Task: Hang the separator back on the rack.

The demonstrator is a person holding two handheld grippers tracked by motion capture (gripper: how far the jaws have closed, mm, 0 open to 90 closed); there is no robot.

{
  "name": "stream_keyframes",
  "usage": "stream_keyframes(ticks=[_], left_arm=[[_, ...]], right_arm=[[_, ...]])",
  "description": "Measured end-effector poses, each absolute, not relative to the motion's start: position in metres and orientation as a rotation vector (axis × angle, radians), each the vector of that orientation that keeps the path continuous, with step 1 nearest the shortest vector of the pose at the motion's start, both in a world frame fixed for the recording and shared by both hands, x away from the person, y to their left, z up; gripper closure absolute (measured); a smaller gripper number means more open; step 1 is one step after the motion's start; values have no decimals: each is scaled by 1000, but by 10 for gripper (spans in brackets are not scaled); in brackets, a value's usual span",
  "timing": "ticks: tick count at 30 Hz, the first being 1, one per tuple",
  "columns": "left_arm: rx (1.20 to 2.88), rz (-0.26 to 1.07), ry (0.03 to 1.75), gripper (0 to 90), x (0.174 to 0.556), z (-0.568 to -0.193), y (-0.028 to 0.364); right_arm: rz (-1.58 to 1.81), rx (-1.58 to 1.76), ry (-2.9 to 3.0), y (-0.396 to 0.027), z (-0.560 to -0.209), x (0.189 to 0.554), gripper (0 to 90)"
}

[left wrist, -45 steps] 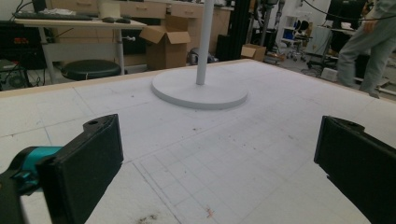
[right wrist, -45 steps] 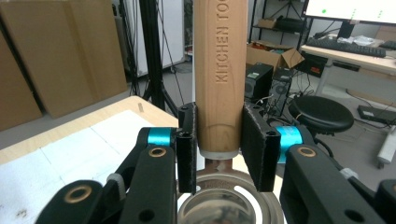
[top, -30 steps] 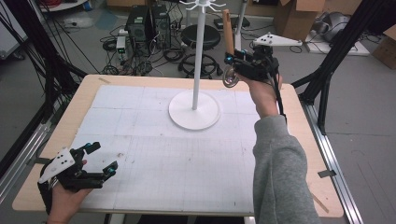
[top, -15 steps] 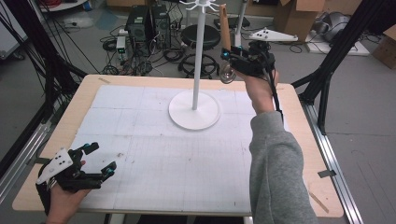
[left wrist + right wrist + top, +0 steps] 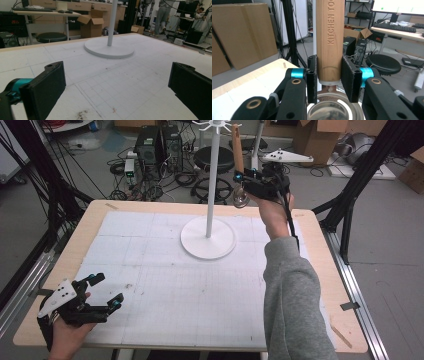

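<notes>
A kitchen utensil with a wooden handle [image 5: 238, 147] [image 5: 330, 37] and a shiny metal head [image 5: 240, 196] [image 5: 334, 110] is held upright in the air, handle up. My right gripper [image 5: 243, 176] [image 5: 329, 80] is shut on the lower end of that handle, just right of the white stand's pole [image 5: 214, 180]. The stand has a round base [image 5: 208, 238] [image 5: 109, 48] on the table and hooks [image 5: 212, 125] at its top. My left gripper [image 5: 102, 292] [image 5: 117, 87] rests open near the table's front left corner, nothing between its jaws.
The table [image 5: 310, 270] carries a white gridded mat [image 5: 175, 290]. A thin wooden stick [image 5: 341, 336] lies near the front right edge. Beyond the far edge are a stool [image 5: 212, 157], computers, cables and cardboard boxes. Black frame legs [image 5: 350, 195] stand to the right.
My right gripper has carried the utensil upward and a little toward the pole. The left gripper has not moved.
</notes>
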State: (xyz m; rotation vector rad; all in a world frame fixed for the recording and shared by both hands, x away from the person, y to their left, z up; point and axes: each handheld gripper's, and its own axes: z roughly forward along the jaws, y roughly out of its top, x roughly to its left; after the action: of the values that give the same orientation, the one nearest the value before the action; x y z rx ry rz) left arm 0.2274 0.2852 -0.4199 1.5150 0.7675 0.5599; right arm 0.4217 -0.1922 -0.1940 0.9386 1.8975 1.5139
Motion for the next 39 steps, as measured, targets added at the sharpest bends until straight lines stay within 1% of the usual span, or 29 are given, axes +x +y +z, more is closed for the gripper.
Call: stream_keyframes(ticks=[39], left_arm=[[1505, 560, 779, 18, 226, -420, 288]], right_arm=[[1514, 971, 1919, -181, -205, 436, 690]])
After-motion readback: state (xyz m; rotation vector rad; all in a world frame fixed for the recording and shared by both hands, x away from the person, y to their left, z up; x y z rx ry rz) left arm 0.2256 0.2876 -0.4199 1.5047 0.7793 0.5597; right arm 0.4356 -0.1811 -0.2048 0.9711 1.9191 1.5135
